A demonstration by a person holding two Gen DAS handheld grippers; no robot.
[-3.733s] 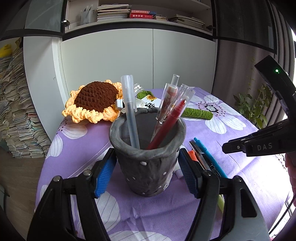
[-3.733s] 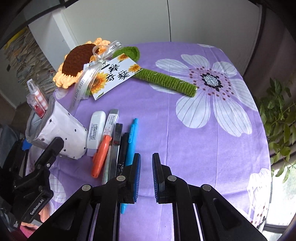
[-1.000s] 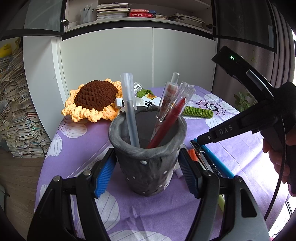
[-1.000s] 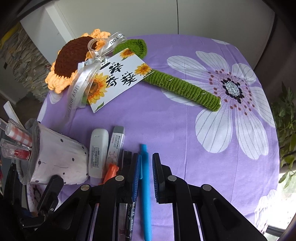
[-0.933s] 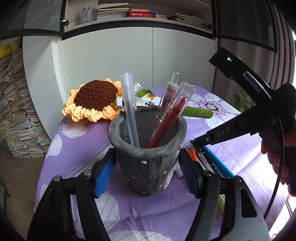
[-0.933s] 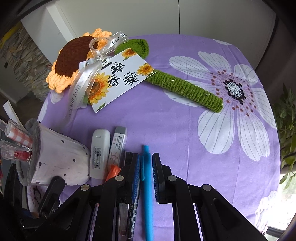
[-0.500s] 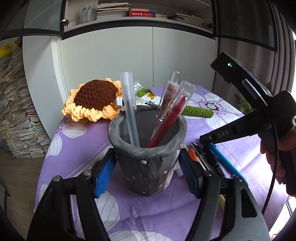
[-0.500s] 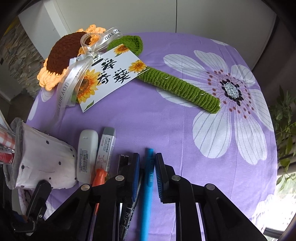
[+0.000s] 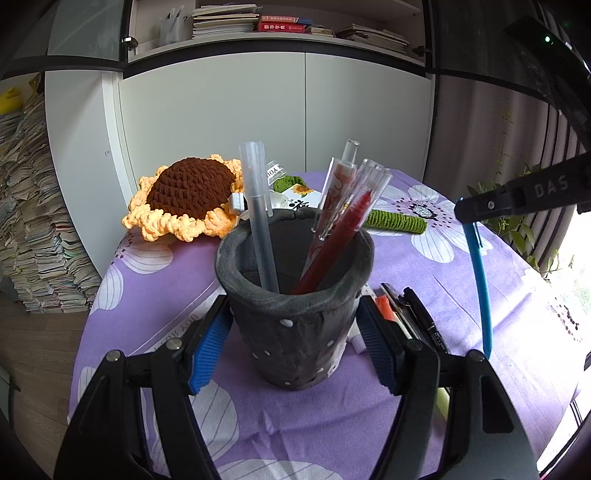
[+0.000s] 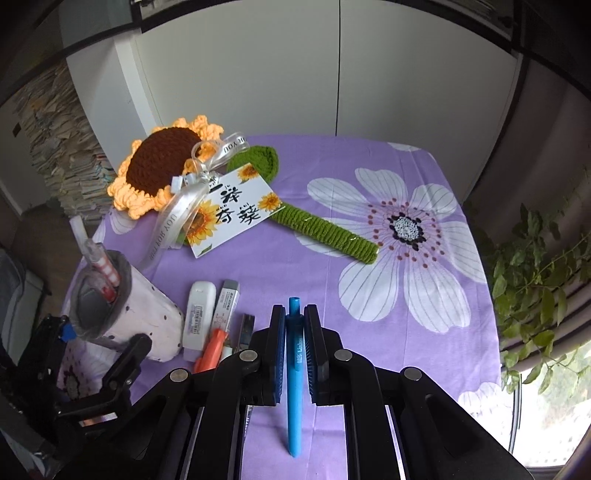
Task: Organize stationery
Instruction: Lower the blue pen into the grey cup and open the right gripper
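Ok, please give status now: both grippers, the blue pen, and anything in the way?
Right gripper shut on blue pen, lifted off the table. Left gripper open around the cup. Three pens already in the cup.

a: black marker (image 9: 424,314) and orange pen (image 10: 210,349) are partly hidden behind gripper fingers.
b: pen holder (image 9: 295,310) base blocked in right wrist view too. book spines (image 9: 275,26) too small to read.
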